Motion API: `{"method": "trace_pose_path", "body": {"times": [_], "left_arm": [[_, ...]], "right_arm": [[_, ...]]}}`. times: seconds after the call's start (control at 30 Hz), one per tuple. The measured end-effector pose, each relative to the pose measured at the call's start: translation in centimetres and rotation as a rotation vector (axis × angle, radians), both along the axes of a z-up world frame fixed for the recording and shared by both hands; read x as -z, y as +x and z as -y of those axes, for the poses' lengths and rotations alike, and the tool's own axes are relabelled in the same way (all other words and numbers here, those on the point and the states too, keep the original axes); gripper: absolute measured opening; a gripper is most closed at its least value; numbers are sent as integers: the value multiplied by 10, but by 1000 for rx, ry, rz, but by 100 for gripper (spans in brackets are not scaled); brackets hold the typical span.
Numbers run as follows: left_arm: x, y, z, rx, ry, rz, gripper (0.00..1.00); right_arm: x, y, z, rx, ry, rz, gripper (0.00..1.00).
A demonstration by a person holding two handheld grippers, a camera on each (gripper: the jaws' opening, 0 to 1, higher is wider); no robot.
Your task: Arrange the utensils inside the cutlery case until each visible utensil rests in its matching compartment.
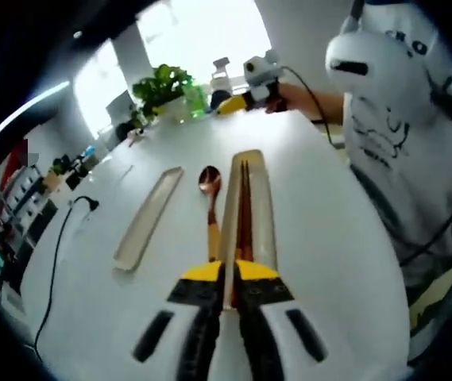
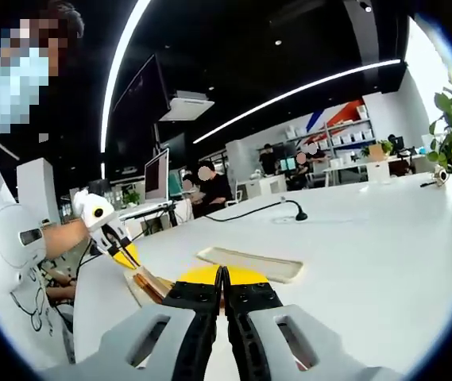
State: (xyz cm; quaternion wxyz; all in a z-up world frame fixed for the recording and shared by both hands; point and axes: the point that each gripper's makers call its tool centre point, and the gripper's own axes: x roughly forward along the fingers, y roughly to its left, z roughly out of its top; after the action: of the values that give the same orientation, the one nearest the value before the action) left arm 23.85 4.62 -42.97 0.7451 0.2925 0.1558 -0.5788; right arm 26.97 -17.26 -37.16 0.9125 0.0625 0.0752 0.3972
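Note:
In the left gripper view the long translucent cutlery case (image 1: 262, 208) lies straight ahead with dark chopsticks (image 1: 244, 208) inside it. A copper spoon (image 1: 210, 189) rests on the table along the case's left side. The case's lid (image 1: 150, 216) lies apart, further left. My left gripper (image 1: 226, 275) is shut on the case's near left wall. The right gripper (image 1: 257, 81) hovers at the table's far end in a person's hand. In the right gripper view my right gripper (image 2: 224, 275) is shut and holds nothing; beyond it lie the lid (image 2: 249, 263) and the case (image 2: 152, 284), with the left gripper (image 2: 121, 248) at its end.
A black cable with a plug (image 1: 83, 203) trails over the white table's (image 1: 329, 262) left side. Potted plants (image 1: 162, 89) and small items stand at the far edge. The person in a white shirt (image 1: 400, 135) stands to the right.

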Motion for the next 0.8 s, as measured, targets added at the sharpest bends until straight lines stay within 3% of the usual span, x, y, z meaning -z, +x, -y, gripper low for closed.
{"method": "trace_pose_path", "body": {"times": [0.23, 0.33, 0.43, 0.53, 0.8], "left_arm": [[-12, 11, -11, -127, -106, 19, 7], [-14, 18, -20, -195, -145, 34, 6], [-15, 23, -28, -255, -192, -12, 6], [-17, 28, -35, -311, -216, -9, 6], [-26, 31, -31, -401, -305, -5, 6]], "right_arm": [[9, 14, -8, -12, -59, -55, 0], [18, 18, -9, -3, -52, -108, 2], [29, 24, -7, 11, -52, -161, 2], [39, 29, -6, 18, -31, -221, 4], [54, 36, -12, 9, 4, -295, 7]]}}
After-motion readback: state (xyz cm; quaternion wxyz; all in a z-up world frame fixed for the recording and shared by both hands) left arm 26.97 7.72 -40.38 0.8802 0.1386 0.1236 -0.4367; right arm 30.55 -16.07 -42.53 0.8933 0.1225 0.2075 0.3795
